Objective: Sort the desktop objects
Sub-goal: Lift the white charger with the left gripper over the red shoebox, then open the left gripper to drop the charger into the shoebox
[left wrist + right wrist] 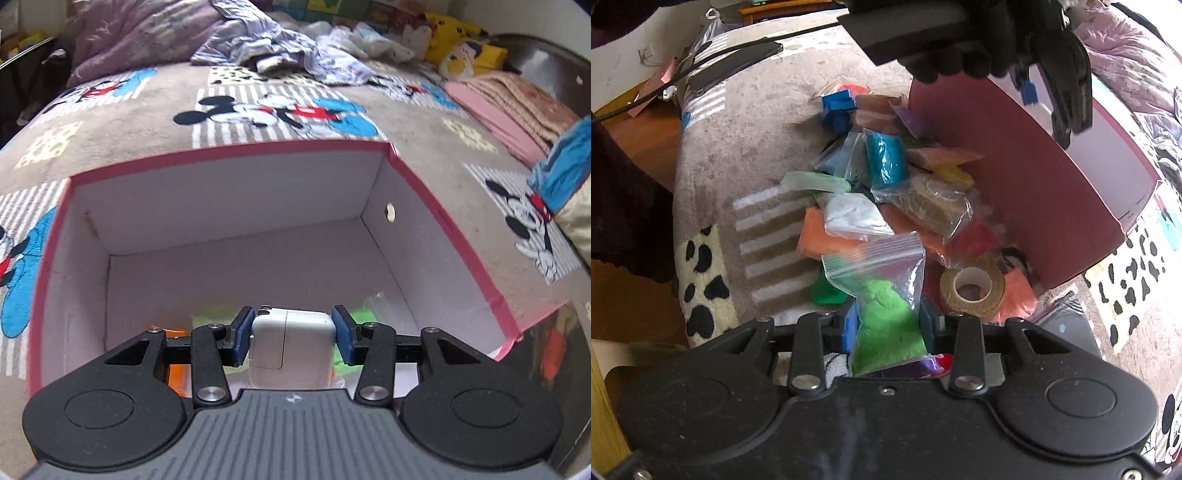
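Charger [291, 341] sits clamped between the left gripper's [291, 338] blue pads, over the open pink-rimmed box [229, 151] near its front wall; only the left wrist view shows the box's white inside, with orange and green items on its floor. Its prong end faces away from the camera, its long axis along the fingers. Only the right wrist view shows the pile of bags [882, 192] on the bed, left of the box. There the right gripper [890, 332] holds a green-filled bag [882, 302], zip end pointing away.
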{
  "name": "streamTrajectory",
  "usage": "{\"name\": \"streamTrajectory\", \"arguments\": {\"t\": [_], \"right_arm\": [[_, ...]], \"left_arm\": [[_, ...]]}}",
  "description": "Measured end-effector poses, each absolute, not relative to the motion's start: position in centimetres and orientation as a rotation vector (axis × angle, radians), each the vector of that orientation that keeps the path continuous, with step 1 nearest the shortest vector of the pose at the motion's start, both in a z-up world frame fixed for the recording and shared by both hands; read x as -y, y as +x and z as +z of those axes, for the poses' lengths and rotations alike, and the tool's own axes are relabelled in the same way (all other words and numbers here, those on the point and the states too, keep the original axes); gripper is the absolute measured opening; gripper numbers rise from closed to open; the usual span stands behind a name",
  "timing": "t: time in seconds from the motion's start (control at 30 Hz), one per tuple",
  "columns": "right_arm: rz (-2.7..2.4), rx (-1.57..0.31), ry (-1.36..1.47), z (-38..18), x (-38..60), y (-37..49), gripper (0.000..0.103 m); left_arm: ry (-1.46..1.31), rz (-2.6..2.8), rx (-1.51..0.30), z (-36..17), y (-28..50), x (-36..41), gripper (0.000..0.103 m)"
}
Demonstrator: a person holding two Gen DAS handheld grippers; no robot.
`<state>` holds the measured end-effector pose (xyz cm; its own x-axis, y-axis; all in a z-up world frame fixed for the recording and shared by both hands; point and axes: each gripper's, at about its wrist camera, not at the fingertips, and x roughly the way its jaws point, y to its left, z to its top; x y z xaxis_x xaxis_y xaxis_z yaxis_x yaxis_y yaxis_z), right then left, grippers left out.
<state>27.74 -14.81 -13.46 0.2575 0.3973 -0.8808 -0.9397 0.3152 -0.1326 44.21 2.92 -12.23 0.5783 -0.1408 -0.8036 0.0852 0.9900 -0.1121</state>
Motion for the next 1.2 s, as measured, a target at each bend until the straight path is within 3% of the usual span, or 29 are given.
{"name": "streamTrajectory", "arguments": {"t": [0.53,1.2], "right_arm": [[0.996,-0.880,-0.781,-13.3,15.0,27.7,0.033],[0.969,-0.891,-0.706,-11.6,14.4,27.7,0.033]], "left_arm": [[-0.056,-0.122,-1.046,-13.5,45.8,-2.4,0.044],[-0.041,-0.143,-0.975,-10.3,43.1,-4.3,0.046]]}}
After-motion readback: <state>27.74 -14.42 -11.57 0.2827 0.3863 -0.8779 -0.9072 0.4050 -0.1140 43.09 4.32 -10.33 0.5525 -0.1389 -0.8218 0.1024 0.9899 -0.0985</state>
